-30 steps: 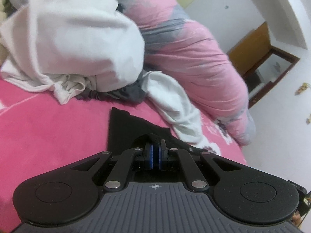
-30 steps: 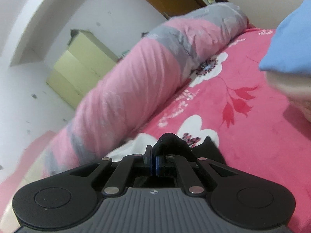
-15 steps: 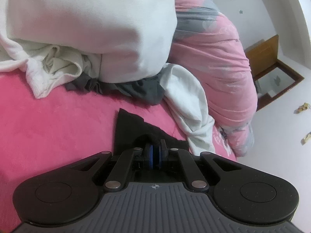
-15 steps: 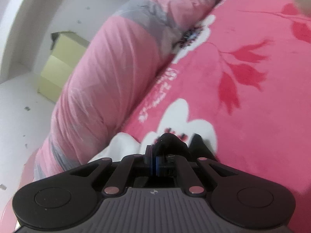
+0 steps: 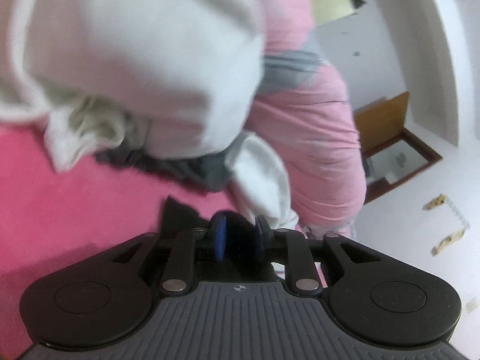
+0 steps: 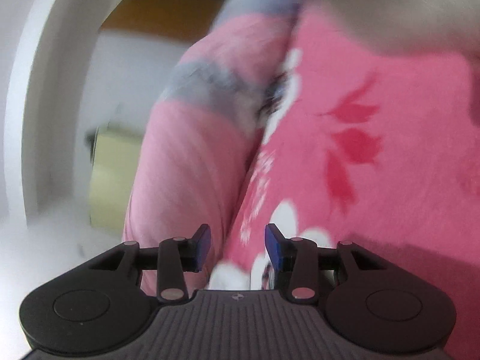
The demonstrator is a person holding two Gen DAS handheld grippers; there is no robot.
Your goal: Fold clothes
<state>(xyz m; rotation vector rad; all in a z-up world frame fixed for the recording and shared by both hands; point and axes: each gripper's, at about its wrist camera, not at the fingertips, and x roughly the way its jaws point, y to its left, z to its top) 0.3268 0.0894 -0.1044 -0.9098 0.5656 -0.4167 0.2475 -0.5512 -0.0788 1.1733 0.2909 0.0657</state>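
Left gripper (image 5: 239, 234) fingers: parted a little, jaws have just been opening. Black garment (image 5: 177, 214) sits in the gap and pokes out at 10 o'clock onto the pink bedspread (image 5: 60, 210); pads look clear of it, no pinch (blur makes the contact hard to judge).

Right gripper (image 6: 237, 244) fingers: spread wider, jaws also just been opening. Nothing between them, only the flowered bedspread (image 6: 390, 195) below with a white flower patch (image 6: 231, 276) right under the gap. No black cloth visible in this view.

Outward, left view: white sleeve-like cloth (image 5: 264, 183) just past the fingertips at 1 o'clock, touching a dark grey garment (image 5: 192, 171) at 12. On top of that, a big white clothes pile (image 5: 135, 60) fills 10 to 12 o'clock. Rolled pink-and-grey quilt (image 5: 315, 138) runs along 1 to 2 o'clock at the bed's edge. Wooden-framed mirror (image 5: 396, 156) on the wall side at 3.

Outward, right view (heavily blurred): same rolled quilt (image 6: 195, 150) from 11 down to 9 o'clock, beside the bedspread. Pale yellow cabinet (image 6: 117, 174) at 9, white wall behind.
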